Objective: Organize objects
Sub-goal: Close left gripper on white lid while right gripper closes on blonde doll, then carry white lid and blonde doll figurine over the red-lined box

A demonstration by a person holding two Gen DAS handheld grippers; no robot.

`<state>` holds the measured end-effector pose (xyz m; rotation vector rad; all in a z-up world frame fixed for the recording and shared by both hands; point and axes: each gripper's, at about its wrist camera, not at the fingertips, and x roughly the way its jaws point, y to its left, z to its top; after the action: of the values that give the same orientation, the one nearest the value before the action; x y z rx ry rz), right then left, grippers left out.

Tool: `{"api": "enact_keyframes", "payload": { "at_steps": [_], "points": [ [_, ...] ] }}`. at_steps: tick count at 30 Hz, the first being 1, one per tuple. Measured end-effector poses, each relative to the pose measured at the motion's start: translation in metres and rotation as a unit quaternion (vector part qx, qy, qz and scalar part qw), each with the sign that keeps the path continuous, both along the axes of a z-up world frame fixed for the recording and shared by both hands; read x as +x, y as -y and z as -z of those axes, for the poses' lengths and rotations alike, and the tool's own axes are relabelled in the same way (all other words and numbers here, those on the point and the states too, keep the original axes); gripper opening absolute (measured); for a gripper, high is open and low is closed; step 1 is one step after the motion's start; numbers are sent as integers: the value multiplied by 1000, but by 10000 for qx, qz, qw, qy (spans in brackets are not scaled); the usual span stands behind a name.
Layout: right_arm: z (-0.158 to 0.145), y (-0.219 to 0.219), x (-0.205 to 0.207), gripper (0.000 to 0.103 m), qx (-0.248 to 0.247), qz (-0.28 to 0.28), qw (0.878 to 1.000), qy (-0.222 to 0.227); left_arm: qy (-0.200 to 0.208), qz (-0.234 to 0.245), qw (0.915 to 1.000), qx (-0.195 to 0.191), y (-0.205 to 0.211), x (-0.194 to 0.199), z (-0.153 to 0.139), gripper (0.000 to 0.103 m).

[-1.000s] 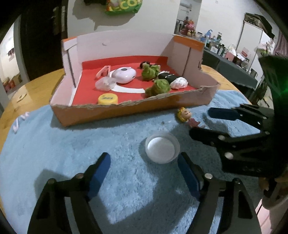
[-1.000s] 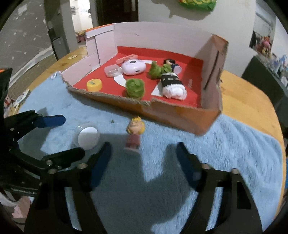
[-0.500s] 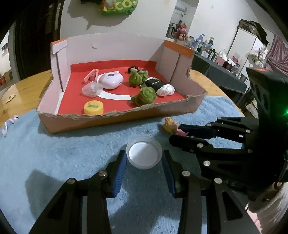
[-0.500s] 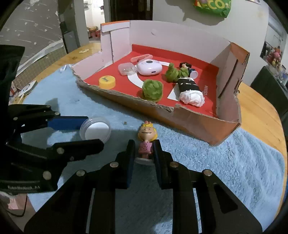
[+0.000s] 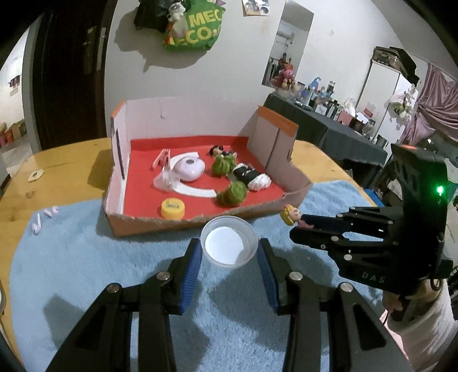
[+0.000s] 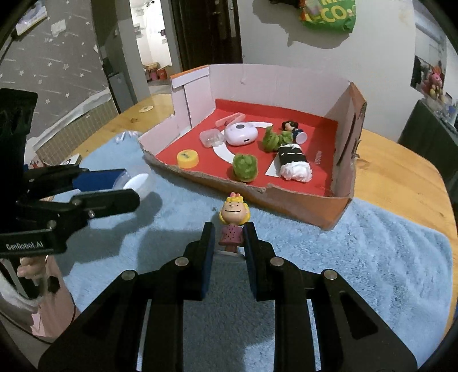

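**Both grippers loaded, box just ahead**

Left gripper (image 5: 229, 250): jaws clamped on the clear round lid (image 5: 229, 245), blue pads touching its rim on both sides. Lid sits tilted between the tips, white disc facing the camera. In the right wrist view the same gripper (image 6: 126, 186) comes in from the left; the lid (image 6: 137, 181) shows only as a pale sliver behind the upper finger.

Right gripper (image 6: 229, 237): jaws closed on the blonde girl figurine (image 6: 233, 226), pinching her pink dress; head sticks up above the tips, upright. Her base is hidden between the fingers, so contact with the mat can't be told. From the left wrist view only her head (image 5: 291, 215) clears the right gripper (image 5: 297, 229).

Just beyond both sets of tips: cardboard box (image 6: 315, 209) with red floor and torn front edge. Inside, nearest the jaws, yellow cap (image 6: 187, 158) and green plush ball (image 6: 244, 167); further in, black-and-white roll (image 6: 293, 164), white oval device (image 6: 242, 134), small clear case (image 6: 211, 138), second green plush (image 6: 270, 140), and a dark-haired doll (image 6: 289, 126), partly covered by it. Pink item at the back is too small to identify.

Under everything: fuzzy blue mat (image 6: 372, 257) on a wooden table (image 6: 400, 171). White earbuds (image 5: 43, 219) far left of the left jaws, at the mat edge. Behind the box: white wall, green bag (image 5: 194, 25) hanging, cluttered dark table to the right, details unreadable.
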<state>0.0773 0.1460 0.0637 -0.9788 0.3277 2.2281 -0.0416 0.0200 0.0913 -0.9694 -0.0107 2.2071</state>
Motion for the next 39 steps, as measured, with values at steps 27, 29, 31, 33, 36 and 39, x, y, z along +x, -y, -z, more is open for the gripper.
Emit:
{"api": "enact_keyframes", "payload": {
  "at_steps": [27, 29, 31, 33, 36, 39],
  "points": [
    [-14, -97, -28, 20, -952, -206, 9873, 1256, 1050, 981, 9801, -1372, -66, -109, 19, 42],
    [-14, -102, -30, 20, -1097, -238, 9852, 1295, 1108, 1057, 9764, -1522, -69, -113, 21, 42],
    [-12, -106, -32, 20, -1214, -240, 9827, 1376, 1168, 1105, 9741, -1591, -71, -117, 21, 42],
    [-9, -111, -33, 20, -1328, -232, 9800, 1462, 1296, 1187, 9712, -1612, -73, -121, 22, 42],
    [-3, -117, -35, 20, -1538, -224, 9758, 1536, 1387, 1285, 9677, -1665, -76, -123, 22, 42],
    [-1, -121, -37, 20, -1676, -238, 9733, 1549, 1534, 1353, 9637, -1718, -77, -125, 25, 42]
  ]
}}
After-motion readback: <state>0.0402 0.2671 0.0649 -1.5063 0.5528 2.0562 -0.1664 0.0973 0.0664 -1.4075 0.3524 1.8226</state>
